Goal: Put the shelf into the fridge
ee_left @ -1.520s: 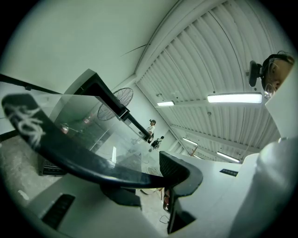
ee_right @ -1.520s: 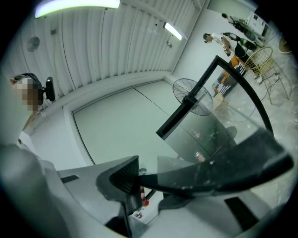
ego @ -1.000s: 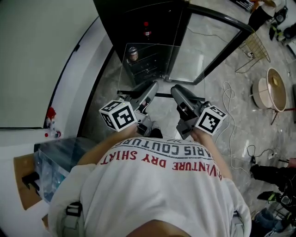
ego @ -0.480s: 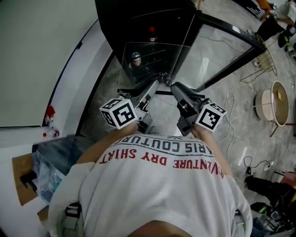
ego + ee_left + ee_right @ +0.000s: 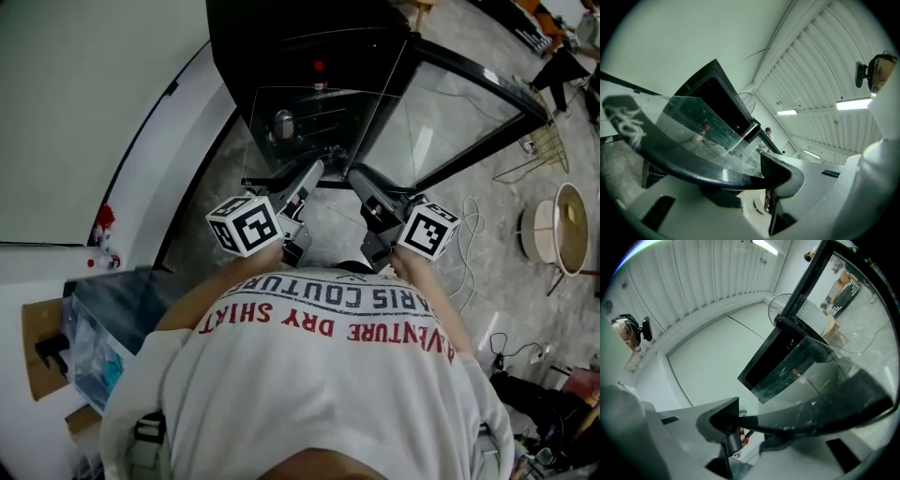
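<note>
So the glass shelf (image 5: pixel 309 122) is up in the air, not in the fridge (image 5: pixel 281 37) yet. It's held roughly flat in front of the open black cabinet, with the far edge pointing at the opening and the dark trim (image 5: pixel 281 182) on the near edge facing the person.

Both grabbers are on that near trim, side by side. The left hand-held gripper (image 5: pixel 302 183) is clamped on the strip; in its own view the trim (image 5: pixel 684 164) runs right between the jaws (image 5: pixel 754 180), with the clear pane (image 5: pixel 693 122) fanning out beyond. Same on the other side: the right hand-held gripper (image 5: pixel 361 185) is pinched shut on the trim (image 5: pixel 811 420) at (image 5: pixel 750 425), with the glass (image 5: pixel 811 362) stretching away toward the fridge.

My guess is the two-point hold on one edge is deliberate. It keeps the pane from twisting and leaves the front and sides free to slide onto the rails.

Through the glass there's a red-capped bottle (image 5: pixel 319 67) inside the fridge. The glass door (image 5: pixel 450 103) is swung wide open to the right, over the marble floor (image 5: pixel 487 244), so it looks like there's room to go in.
</note>
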Motion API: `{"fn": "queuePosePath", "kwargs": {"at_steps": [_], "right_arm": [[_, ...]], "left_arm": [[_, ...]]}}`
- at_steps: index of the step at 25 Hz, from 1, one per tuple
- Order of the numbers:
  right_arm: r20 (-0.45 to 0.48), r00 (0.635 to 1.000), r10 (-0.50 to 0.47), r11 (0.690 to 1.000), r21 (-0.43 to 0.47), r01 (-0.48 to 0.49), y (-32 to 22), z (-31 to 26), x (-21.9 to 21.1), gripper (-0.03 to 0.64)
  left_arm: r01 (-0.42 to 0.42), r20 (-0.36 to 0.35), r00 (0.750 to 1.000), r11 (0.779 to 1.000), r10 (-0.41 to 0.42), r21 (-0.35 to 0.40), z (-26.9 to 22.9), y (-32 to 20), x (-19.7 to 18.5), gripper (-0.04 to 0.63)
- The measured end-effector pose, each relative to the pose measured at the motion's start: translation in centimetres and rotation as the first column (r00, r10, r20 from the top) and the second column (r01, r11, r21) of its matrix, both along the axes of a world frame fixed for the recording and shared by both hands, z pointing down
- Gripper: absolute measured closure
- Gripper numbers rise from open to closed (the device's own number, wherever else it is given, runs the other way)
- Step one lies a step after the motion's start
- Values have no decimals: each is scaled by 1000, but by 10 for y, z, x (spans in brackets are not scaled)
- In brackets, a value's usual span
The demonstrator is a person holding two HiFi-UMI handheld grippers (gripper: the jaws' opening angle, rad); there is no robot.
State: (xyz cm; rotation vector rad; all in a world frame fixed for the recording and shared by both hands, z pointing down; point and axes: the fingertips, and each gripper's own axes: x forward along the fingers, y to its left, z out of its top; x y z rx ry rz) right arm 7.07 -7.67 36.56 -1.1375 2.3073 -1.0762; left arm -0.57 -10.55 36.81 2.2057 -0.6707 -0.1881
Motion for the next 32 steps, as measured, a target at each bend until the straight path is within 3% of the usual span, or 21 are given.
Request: {"fn": "queuePosePath", "kwargs": {"at_steps": [6,18,32], "right_arm": [[-4,998,-63,998,-4,63,0,2,-1,483],[27,976,-217,974,-67,218,-64,20,29,482],[7,951,-308,950,-53,308,-97,36,37,477]], "left_arm": [[59,-1,998,998,-59,4,0,5,-3,459],[218,29,976,974,-216,-55,18,-48,24,457],[311,27,950,949,-310,-44,33,-72,30,456]]}}
